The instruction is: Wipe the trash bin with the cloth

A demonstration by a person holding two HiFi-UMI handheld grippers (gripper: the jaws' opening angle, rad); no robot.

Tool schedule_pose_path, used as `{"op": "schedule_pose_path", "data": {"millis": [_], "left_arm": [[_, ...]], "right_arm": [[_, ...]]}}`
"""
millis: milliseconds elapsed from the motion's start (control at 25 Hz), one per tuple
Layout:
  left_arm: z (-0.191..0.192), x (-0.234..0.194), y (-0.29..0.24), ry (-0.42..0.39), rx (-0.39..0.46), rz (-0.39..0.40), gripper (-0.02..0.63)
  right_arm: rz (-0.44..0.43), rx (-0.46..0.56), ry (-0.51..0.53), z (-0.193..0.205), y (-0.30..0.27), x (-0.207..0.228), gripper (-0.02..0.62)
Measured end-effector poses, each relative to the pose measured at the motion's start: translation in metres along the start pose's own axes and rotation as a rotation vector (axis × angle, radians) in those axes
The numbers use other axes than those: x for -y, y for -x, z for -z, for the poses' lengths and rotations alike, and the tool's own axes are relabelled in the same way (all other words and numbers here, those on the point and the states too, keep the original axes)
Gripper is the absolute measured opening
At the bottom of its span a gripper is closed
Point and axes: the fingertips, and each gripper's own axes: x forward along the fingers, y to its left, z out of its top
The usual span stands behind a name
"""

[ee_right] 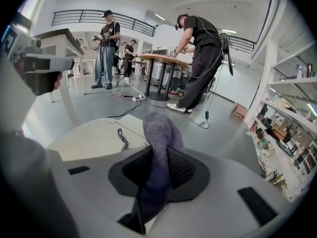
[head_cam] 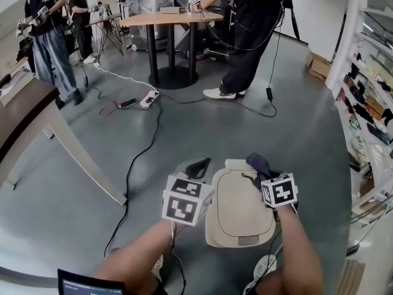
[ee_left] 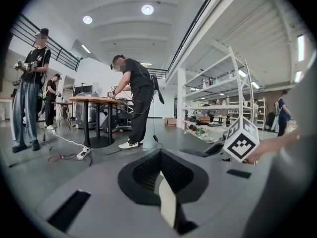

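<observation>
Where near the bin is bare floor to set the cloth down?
Bare floor lies beyond the trash bin, toward the standing person's shoes, and right of it up to the shelves. Left is tighter: the left gripper, then a black cable.

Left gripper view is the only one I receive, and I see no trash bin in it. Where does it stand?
Observer: In the head view the trash bin stands on the floor, close beside the left gripper, on its right side.
Operator: Thank you. I also cannot find the cloth. Who has it?
Observer: The right gripper is shut on the purple cloth; its own view shows the cloth standing up between the jaws.
</observation>
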Motion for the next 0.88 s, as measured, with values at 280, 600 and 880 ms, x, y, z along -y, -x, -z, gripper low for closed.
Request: {"op": "schedule_pose_path", "data": {"millis": [280,600,880], "left_arm": [[0.006,-0.003,-0.003,0.04,-0.012,-0.013,0.002],[0.005,0.007,0.001,0.03,-0.019,0.006,0.002],[0.007,0.011,0.004,-0.005,-0.027,0.018,0.002]], "right_arm": [[0.022,-0.001,-0.013,0.011,0.001,0.015,0.078],[0.058,0.023,0.001,0.005,0.008,0.013,0.078],[-0.017,0.208,0.111,-0.056,0.055,-0.051,0.078]]}}
